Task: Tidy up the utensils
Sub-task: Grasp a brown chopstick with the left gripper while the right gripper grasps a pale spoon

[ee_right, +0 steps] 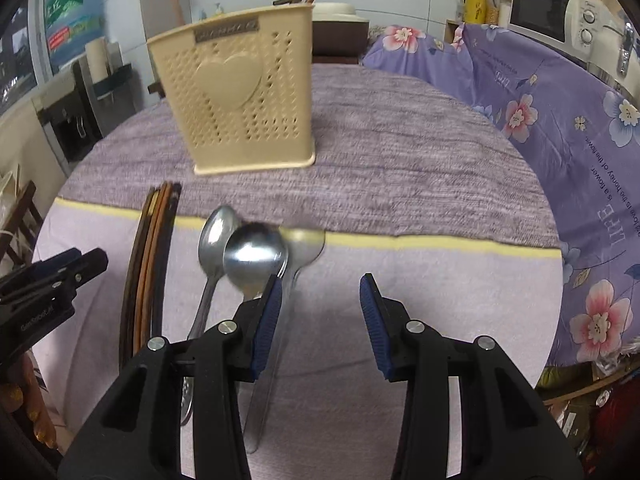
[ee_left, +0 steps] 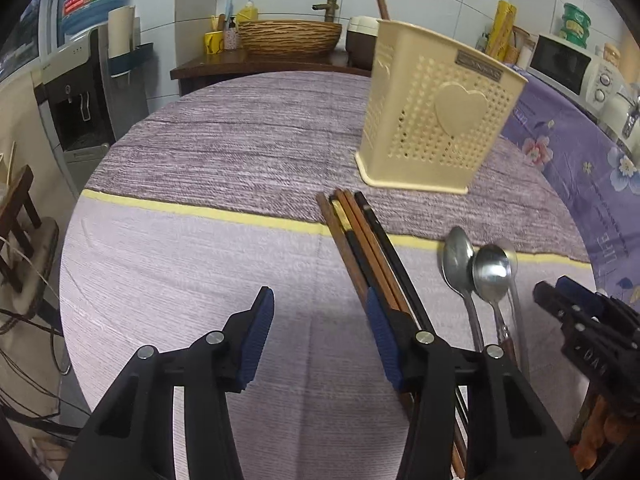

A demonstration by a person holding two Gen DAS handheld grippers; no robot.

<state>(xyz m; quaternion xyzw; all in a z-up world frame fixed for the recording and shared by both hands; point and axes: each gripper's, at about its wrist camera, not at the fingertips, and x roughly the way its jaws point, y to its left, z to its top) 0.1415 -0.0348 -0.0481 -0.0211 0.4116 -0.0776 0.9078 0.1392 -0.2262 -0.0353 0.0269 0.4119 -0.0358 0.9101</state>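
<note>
A cream perforated utensil holder [ee_left: 436,116] with a heart on its side stands upright on the purple cloth; it also shows in the right wrist view [ee_right: 244,100]. Several brown and black chopsticks [ee_left: 368,248] lie side by side in front of it, also seen in the right wrist view [ee_right: 152,264]. Three metal spoons [ee_left: 480,272] lie to their right, overlapping [ee_right: 248,256]. My left gripper [ee_left: 320,320] is open and empty, its right finger over the chopsticks. My right gripper [ee_right: 320,304] is open and empty, its left finger over the spoons.
The round table [ee_left: 200,280] has a pale cloth with a yellow stripe [ee_left: 200,210]. A floral purple cover [ee_right: 560,140] lies at the right. A water dispenser [ee_left: 76,100], wicker basket [ee_left: 288,36] and microwave [ee_right: 544,8] stand beyond the table.
</note>
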